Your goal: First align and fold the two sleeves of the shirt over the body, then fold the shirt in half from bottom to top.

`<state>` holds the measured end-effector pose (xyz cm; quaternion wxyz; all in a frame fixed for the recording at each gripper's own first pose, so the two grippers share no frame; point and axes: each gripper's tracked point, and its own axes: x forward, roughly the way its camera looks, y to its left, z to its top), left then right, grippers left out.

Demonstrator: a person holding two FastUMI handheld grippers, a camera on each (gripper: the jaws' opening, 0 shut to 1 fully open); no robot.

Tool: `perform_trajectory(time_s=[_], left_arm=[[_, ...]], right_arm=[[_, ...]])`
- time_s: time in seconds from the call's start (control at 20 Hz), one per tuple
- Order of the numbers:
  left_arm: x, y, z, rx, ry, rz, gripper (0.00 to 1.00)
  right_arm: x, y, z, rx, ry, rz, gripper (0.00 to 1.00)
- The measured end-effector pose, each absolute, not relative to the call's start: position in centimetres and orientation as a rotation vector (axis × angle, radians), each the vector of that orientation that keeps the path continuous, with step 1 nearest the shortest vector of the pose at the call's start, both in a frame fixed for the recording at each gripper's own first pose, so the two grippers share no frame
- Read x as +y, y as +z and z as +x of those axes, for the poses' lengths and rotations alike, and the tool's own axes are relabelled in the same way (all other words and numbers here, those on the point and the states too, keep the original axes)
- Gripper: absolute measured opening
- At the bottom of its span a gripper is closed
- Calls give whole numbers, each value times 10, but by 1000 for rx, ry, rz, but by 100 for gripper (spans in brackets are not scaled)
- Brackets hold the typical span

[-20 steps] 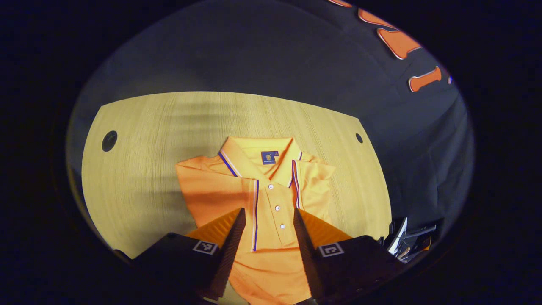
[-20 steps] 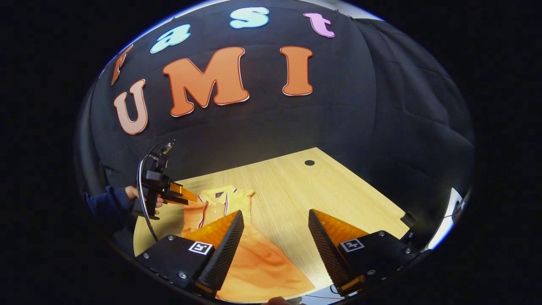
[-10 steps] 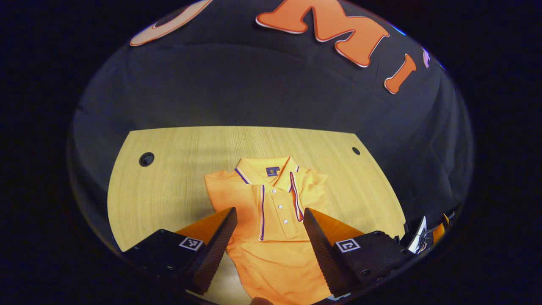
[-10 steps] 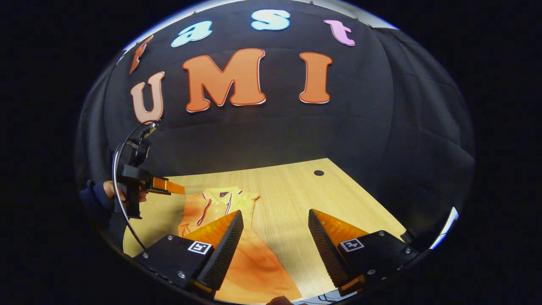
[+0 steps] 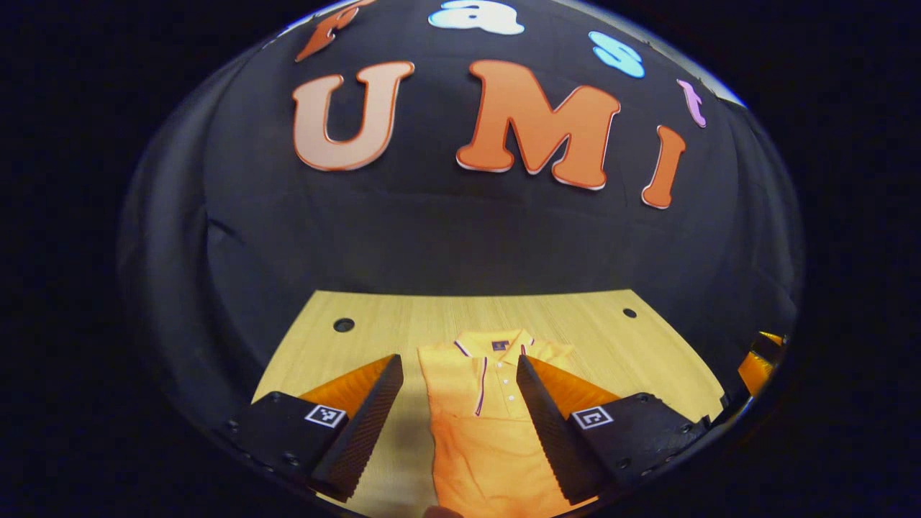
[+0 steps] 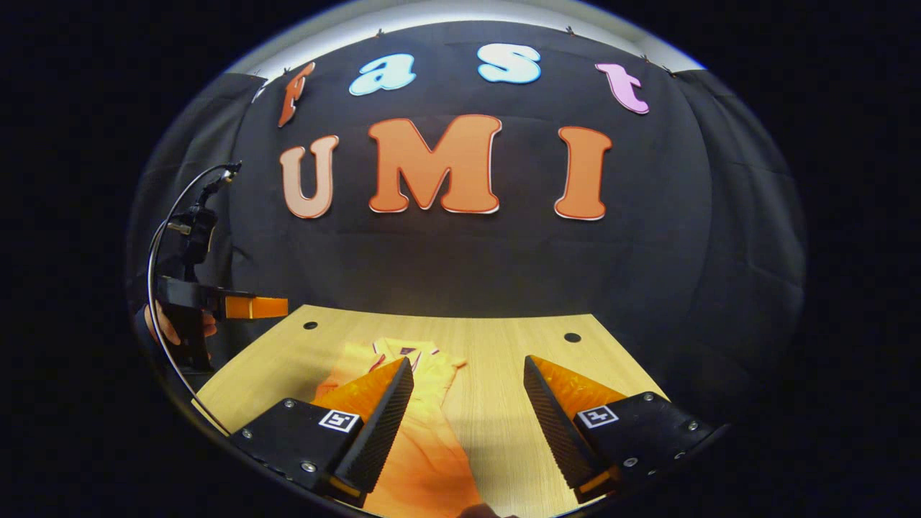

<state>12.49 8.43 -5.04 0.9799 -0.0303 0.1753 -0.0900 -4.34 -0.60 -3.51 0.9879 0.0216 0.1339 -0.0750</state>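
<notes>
An orange polo shirt (image 5: pixel 483 417) lies flat on the wooden table (image 5: pixel 604 338), collar toward the far wall, both sleeves folded in over the body. My left gripper (image 5: pixel 459 367) hovers open above and in front of it, nothing between its fingers. In the right gripper view the same shirt (image 6: pixel 424 446) stretches under my right gripper (image 6: pixel 468 368), which is open and empty above the shirt's right side. The left gripper (image 6: pixel 252 308) also appears at the far left of the right gripper view, held by a hand (image 6: pixel 160 327), well above the table.
The table (image 6: pixel 518 345) has a round cable hole near each back corner (image 5: pixel 344 324) (image 5: pixel 629 313). The black cloth wall rises right behind the table's far edge. A cable (image 6: pixel 155 244) loops from the left gripper's handle.
Both grippers have pulled back and tilted up from the shirt; the shirt looks smaller and lower in both views. Neither gripper has changed its opening.
</notes>
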Motion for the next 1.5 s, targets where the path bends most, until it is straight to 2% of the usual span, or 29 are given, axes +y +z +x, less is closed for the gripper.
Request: perform_trajectory(time_s=[0.3,0.5,0.6,0.65,0.75,1.0,1.2,1.5], left_arm=[[102,-21,55,115,-95,-71,98],[113,-4,7,4,-37,-77,98],[105,1,-15,-30,-49,-47,98],[101,-4,-22,-13,-41,-17,97],[107,-45,-36,120,3,34,98],[119,-153,-54,436,-10,-4,98],[130,-218,-71,587,-23,48,98],[142,-280,-106,801,-36,68,98]], right_arm=[[5,-34,-61,199,-72,19,94],[3,-25,-80,106,-55,-14,94],[4,-35,-87,121,-32,-2,93],[6,-47,-91,153,-13,9,93],[6,-75,-99,234,10,8,93],[7,-135,-121,419,22,15,94],[21,-177,-139,545,52,52,94],[20,-252,-170,794,41,74,95]])
